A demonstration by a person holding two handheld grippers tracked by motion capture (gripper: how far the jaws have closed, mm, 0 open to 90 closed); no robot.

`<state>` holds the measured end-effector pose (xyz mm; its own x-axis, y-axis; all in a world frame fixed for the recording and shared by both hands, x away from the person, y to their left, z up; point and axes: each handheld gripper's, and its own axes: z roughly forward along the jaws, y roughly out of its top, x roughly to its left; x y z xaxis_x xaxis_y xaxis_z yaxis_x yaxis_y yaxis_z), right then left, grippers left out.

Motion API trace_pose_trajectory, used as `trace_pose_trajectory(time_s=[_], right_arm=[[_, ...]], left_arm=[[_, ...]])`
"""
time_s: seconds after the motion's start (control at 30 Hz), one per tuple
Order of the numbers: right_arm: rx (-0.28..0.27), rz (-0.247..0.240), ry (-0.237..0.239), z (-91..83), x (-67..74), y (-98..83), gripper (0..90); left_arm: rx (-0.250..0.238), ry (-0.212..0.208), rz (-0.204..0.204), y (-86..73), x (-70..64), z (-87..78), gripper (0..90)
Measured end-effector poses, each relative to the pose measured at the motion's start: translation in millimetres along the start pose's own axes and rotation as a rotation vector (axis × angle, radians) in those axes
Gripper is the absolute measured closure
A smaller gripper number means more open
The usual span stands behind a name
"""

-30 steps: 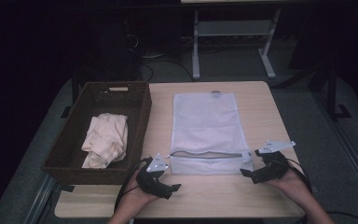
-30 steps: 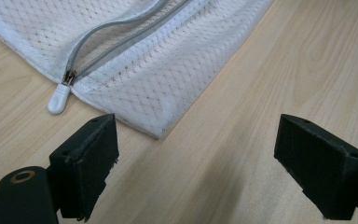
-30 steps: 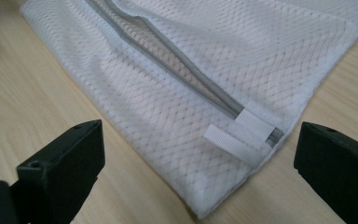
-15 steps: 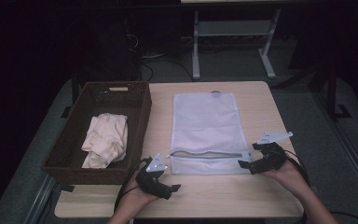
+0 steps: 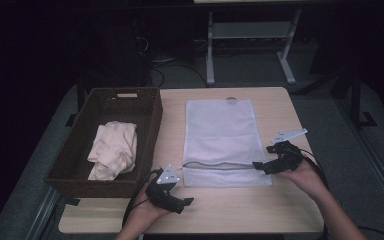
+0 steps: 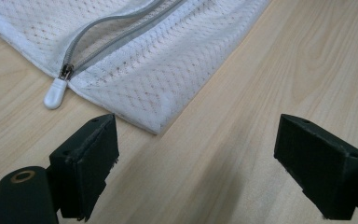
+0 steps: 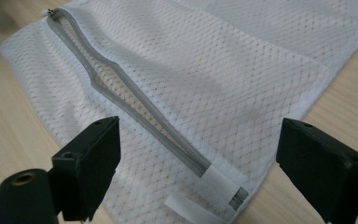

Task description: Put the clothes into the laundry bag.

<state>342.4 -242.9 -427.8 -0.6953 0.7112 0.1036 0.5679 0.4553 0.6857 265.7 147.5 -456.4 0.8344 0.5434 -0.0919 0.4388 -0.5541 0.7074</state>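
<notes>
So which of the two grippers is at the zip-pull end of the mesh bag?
The left gripper: the white zip pull lies just ahead of its jaws. The right gripper faces the zip's closed end with the fabric tab.

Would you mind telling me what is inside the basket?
A crumpled cream cloth lies in the basket. Whatever may be under the cloth is covered.

Basket, cloth and table

A dark brown wicker basket (image 5: pixel 145 115) stands on the left part of the light wooden table (image 5: pixel 280 105). Inside it lies a crumpled cream cloth (image 5: pixel 112 150). Behind the table, on the dark floor, a grey metal stand (image 5: pixel 250 35) and some cables (image 5: pixel 157 62) are seen.
</notes>
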Motion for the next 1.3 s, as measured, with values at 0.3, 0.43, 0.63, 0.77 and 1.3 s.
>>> trace_pose_trajectory(time_s=[0.3,0.43,0.63,0.77,1.3], right_arm=[[0.014,0.004,-0.004,5.4,-6.3,14.5,14.8],[0.020,0.018,-0.006,7.9,-12.0,22.8,18.1],[0.007,0.025,-0.020,15.7,-19.8,29.9,32.3],[0.031,0.023,-0.038,23.2,-23.3,29.1,40.0],[0.042,0.089,-0.134,42.1,-54.4,28.0,85.9]], left_arm=[[0.003,-0.002,-0.006,-0.4,0.9,0.9,13.2],[0.001,-0.002,-0.008,-0.5,0.8,0.9,13.2],[0.004,-0.002,-0.006,-0.4,1.1,1.1,13.2],[0.005,-0.003,-0.006,-0.7,1.4,0.8,13.2],[0.006,-0.002,-0.005,-0.9,0.9,1.0,13.3]])
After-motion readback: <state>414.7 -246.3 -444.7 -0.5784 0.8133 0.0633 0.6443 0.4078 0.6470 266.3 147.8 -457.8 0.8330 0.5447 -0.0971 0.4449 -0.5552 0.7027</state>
